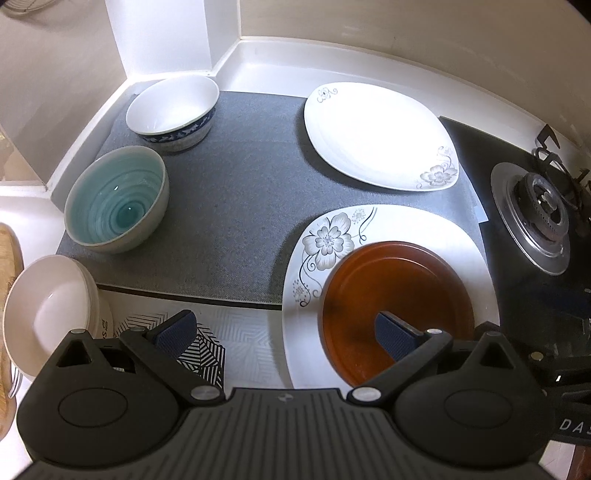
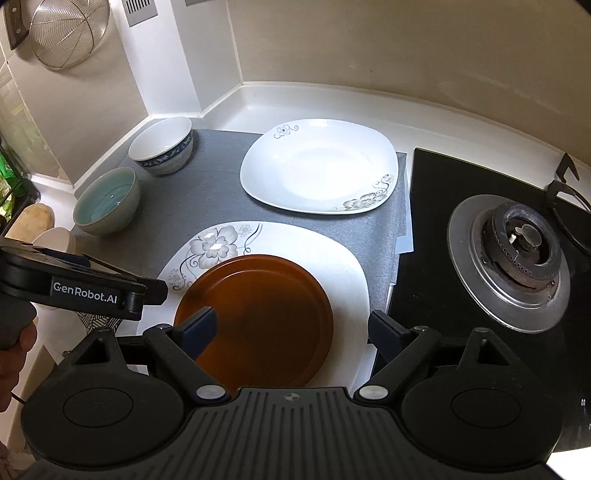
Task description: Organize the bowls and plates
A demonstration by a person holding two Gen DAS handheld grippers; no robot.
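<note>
A brown plate (image 1: 395, 295) (image 2: 258, 314) lies on a large white flowered plate (image 1: 424, 229) (image 2: 295, 243) at the near edge of a grey mat (image 1: 229, 206) (image 2: 192, 199). A second white flowered plate (image 1: 376, 136) (image 2: 317, 166) lies at the back. A teal bowl (image 1: 118, 199) (image 2: 107, 201) and a white bowl with a blue band (image 1: 173, 110) (image 2: 162, 146) stand on the mat's left. My left gripper (image 1: 284, 332) is open and empty above the counter's front, left of the brown plate. My right gripper (image 2: 291, 328) is open and empty above the brown plate.
A stack of white bowls (image 1: 51, 310) sits at the near left beside a patterned mat (image 1: 207, 347). A black gas hob with a burner (image 1: 539, 210) (image 2: 517, 243) lies to the right. Walls close off the back. A wire strainer (image 2: 70, 33) hangs on the wall.
</note>
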